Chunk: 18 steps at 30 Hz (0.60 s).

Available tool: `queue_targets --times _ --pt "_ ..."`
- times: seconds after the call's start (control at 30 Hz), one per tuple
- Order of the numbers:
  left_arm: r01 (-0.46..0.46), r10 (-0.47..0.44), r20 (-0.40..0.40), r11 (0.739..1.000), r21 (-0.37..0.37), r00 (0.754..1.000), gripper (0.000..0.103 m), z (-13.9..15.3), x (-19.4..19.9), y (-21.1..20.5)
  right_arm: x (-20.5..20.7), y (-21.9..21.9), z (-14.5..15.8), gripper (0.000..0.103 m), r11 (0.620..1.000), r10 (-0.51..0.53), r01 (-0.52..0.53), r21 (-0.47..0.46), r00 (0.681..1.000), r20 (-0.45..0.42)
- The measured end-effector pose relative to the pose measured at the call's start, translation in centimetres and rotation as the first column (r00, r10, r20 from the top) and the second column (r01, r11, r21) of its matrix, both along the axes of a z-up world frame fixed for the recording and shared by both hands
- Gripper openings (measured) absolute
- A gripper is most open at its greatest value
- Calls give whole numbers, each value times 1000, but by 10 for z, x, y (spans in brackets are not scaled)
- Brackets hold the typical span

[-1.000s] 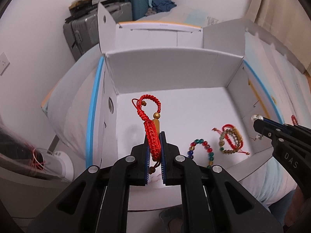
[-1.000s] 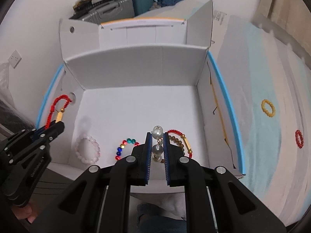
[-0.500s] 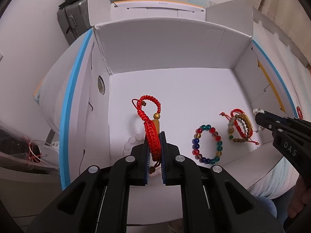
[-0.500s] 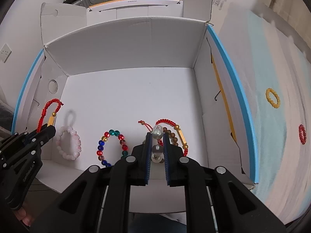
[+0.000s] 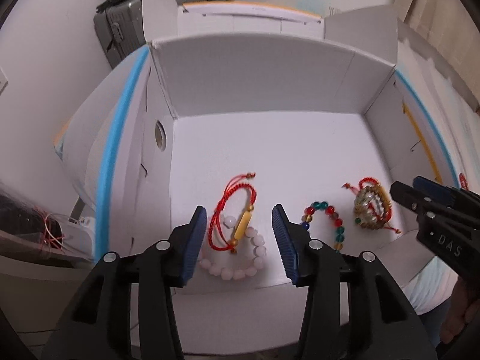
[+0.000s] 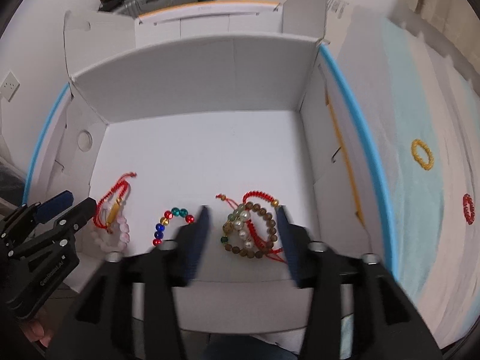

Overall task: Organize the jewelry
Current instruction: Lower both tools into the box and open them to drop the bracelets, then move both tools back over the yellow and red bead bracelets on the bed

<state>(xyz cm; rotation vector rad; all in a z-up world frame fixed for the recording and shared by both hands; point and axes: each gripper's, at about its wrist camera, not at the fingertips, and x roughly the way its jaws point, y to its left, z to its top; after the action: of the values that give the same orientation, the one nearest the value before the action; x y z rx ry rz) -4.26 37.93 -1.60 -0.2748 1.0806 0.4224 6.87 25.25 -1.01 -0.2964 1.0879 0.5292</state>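
An open white cardboard box [image 5: 270, 150] holds the jewelry. My left gripper [image 5: 240, 219] is open above a red cord bracelet with a gold bar [image 5: 232, 213], which lies partly on a pink bead bracelet [image 5: 240, 267]. My right gripper [image 6: 243, 219] is open above a pearl strand [image 6: 243, 232] lying on a brown bead and red cord bracelet [image 6: 264, 228]. A multicoloured bead bracelet [image 6: 168, 222] lies between the two piles; it also shows in the left wrist view [image 5: 327, 219]. Both grippers hold nothing.
A yellow bead ring [image 6: 422, 154] and a red bead ring [image 6: 468, 208] lie on the pale blue cloth to the right of the box. The box flaps stand up at the back. Suitcases [image 5: 126, 27] stand behind by the wall.
Both grippers moved forward over the box floor and opened. The red cord bracelet dropped from the left gripper onto the pink beads; the pearl strand dropped from the right onto the brown bracelet.
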Motion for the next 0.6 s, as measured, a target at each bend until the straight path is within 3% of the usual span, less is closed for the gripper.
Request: queue_targets --times 0.07,0.13,0.27,0.43,0.6 --pt "4 -4 10 1000 10 1000 53 6 -1 -3 -2 -5 10 66 1000 1 -2 25 1000 23" --pt "3 -4 29 999 45 1000 68 14 -3 -7 -3 -10 19 75 999 -3 2 39 999 49" --pt "5 -9 59 997 74 998 79 30 -3 -13 -3 -22 34 91 998 -29 23 65 996 84" --pt "13 -21 81 995 96 996 91 43 2 -22 -1 -40 49 95 994 -49 39 99 994 98" --pt "13 -23 88 994 112 996 96 53 7 -36 -2 -54 65 95 993 -57 42 114 989 138"
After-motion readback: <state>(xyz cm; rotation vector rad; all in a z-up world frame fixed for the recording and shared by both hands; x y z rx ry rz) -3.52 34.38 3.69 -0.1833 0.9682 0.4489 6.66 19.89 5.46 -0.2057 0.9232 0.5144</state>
